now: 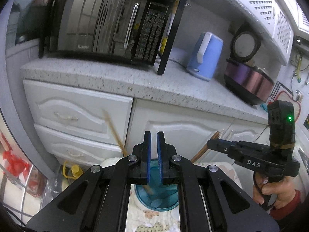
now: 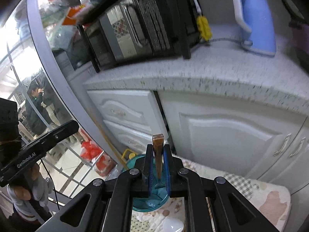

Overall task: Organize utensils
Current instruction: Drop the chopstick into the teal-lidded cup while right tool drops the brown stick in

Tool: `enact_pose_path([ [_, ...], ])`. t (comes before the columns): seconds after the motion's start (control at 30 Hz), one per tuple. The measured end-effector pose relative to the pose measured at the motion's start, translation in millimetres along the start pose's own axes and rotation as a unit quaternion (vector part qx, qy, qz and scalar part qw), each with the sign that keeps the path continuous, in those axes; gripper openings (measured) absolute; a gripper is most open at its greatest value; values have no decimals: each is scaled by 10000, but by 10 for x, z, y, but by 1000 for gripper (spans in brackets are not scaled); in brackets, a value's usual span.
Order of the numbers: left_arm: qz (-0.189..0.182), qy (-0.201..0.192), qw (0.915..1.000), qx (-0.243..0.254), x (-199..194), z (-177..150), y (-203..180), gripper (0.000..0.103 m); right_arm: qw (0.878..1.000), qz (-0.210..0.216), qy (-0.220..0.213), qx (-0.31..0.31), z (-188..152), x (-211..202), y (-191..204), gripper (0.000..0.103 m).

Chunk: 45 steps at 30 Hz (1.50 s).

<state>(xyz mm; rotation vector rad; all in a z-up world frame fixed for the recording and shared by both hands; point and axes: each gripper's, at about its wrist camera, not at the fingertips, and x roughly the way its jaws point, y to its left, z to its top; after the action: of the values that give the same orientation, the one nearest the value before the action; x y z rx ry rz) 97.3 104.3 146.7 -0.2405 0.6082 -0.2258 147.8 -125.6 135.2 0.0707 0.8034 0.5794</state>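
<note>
A: Jaws, item one: your right gripper point(image 2: 158, 166) is clamping a pair of brown chopsticks point(image 2: 158, 150), ends poking up past the blue pads. Your left gripper point(image 1: 153, 154) is sitting nearly closed with nothing between its pads.

B: Item two, the destination?

A: You are hovering both grippers over the teal holder point(image 1: 156, 197), which is standing on the patterned cloth point(image 1: 154, 222). One lighter chopstick point(image 1: 115, 133) is already leaning out of it towards the white drawers point(image 1: 77, 116).

B: Item three, hazards?

A: Judged from here: you are gripping the chopsticks close to their top ends, so the long lower part could be swinging as you lower it and catching the holder's rim. The holder looks light, so a knock could be tipping it. The leaning chopstick is crossing the opening and could be blocking the way in. The white spoon point(image 2: 172, 225) on the cloth is lying near the holder's base; a dropped pair could be landing on it.
</note>
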Motion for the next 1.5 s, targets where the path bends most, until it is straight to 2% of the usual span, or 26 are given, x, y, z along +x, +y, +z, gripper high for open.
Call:
enact_pose_path([
  [0.3,75,356,9993,-87,232,-238,60,5,9985,14,525,150,-166,475,-128,9],
  [0.43,179,437,9989,-74,277,-335,70,11,9978,-28,577,332,-208,526,-226,9],
  [0.57,301,442,9982,-261,329,-364,168,14,9968,5,666,441,-288,501,-274,29],
  [0.7,371,299,9976,-506,358,-338,280,18,9962,73,683,541,-375,413,-301,31],
  [0.77,321,181,9975,-611,355,-314,329,34,9958,119,699,578,-415,362,-317,35],
  [0.8,291,144,9973,-655,365,-302,348,49,9959,123,680,582,-433,333,-327,36],
  [0.83,258,112,9970,-722,387,-286,373,56,9960,122,659,593,-446,305,-340,36],
  [1.0,309,225,9959,-815,647,-207,454,56,9950,219,623,750,-474,208,-396,37],
  [1.07,309,341,9957,-810,780,-195,478,51,9951,244,612,739,-493,172,-395,37],
  [1.13,307,412,9955,-799,888,-186,493,28,9952,261,609,723,-512,149,-392,37],
  [1.17,347,429,9954,-781,924,-184,495,22,9952,267,613,720,-520,143,-389,37],
  [1.2,392,438,9954,-760,953,-183,494,11,9951,273,621,719,-528,140,-390,37],
  [1.4,442,280,9983,-269,833,-224,290,7,9943,304,638,796,-596,114,-431,37],
  [1.5,365,372,9985,-152,826,-292,172,7,9936,342,660,849,-613,120,-435,37],
])
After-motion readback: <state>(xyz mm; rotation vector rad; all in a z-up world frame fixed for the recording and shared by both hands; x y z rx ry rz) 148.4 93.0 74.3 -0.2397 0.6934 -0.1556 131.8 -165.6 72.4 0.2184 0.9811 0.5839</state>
